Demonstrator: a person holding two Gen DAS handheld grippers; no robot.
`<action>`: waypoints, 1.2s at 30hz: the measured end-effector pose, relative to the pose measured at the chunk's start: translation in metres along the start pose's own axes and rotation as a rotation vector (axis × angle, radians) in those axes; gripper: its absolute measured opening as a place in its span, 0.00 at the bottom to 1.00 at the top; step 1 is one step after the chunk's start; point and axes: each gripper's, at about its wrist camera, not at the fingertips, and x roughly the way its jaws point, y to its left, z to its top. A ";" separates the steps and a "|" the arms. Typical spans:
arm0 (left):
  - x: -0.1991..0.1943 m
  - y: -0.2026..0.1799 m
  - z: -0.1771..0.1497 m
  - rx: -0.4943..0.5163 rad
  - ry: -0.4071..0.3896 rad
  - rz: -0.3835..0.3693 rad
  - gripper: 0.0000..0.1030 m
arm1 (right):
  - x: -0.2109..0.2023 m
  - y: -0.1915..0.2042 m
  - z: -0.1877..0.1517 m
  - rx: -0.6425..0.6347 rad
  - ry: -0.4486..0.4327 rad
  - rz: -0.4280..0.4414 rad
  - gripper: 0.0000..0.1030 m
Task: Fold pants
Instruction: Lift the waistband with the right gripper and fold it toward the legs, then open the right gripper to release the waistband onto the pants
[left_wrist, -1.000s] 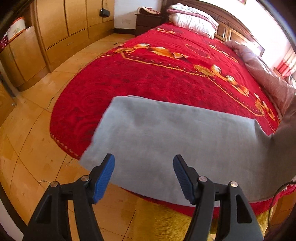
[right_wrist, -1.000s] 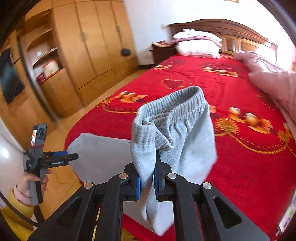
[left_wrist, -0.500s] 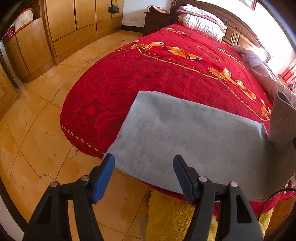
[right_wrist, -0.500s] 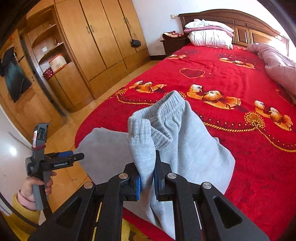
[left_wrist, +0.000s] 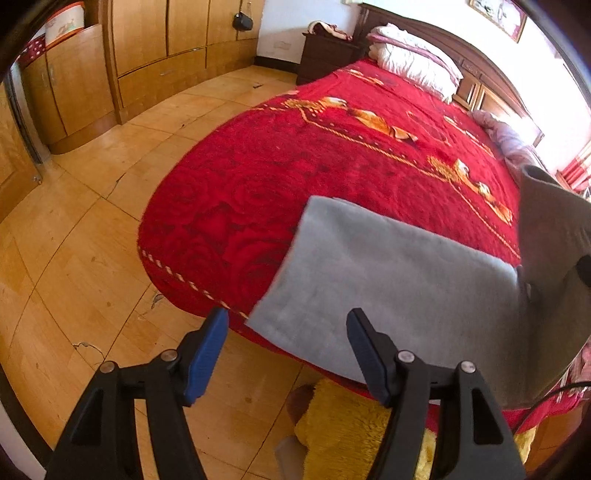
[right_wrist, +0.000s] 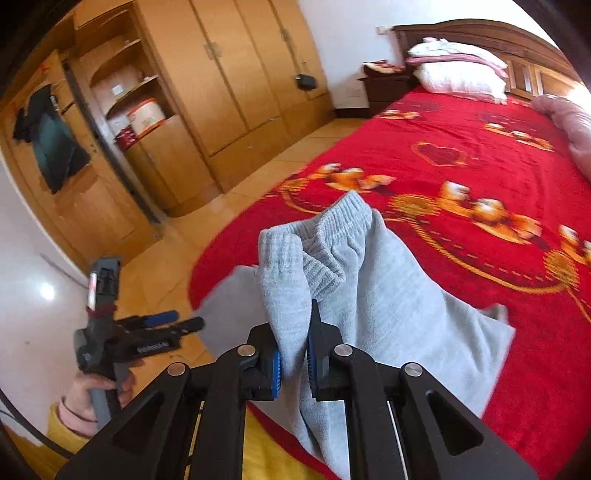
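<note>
right gripper (right_wrist: 293, 363) pinching ribbed waistband | soft grey pants (right_wrist: 388, 295) | plush bedspread (right_wrist: 480, 155)

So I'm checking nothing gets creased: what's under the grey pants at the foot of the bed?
Only the red bedspread shows around the pants. Whatever lies beneath them is covered.

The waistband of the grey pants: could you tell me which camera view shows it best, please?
The right wrist view: the ribbed waistband rises just above the right gripper. The left wrist view shows only a plain flat stretch of the pants.
</note>
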 end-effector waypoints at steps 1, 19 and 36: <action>-0.001 0.003 0.001 -0.007 -0.005 0.000 0.68 | 0.010 0.009 0.004 -0.012 0.008 0.016 0.11; -0.004 0.065 -0.013 -0.109 -0.011 0.026 0.68 | 0.164 0.077 -0.011 -0.121 0.246 0.088 0.12; -0.008 0.073 -0.012 -0.163 -0.036 0.036 0.68 | 0.152 0.091 -0.022 -0.136 0.240 0.232 0.40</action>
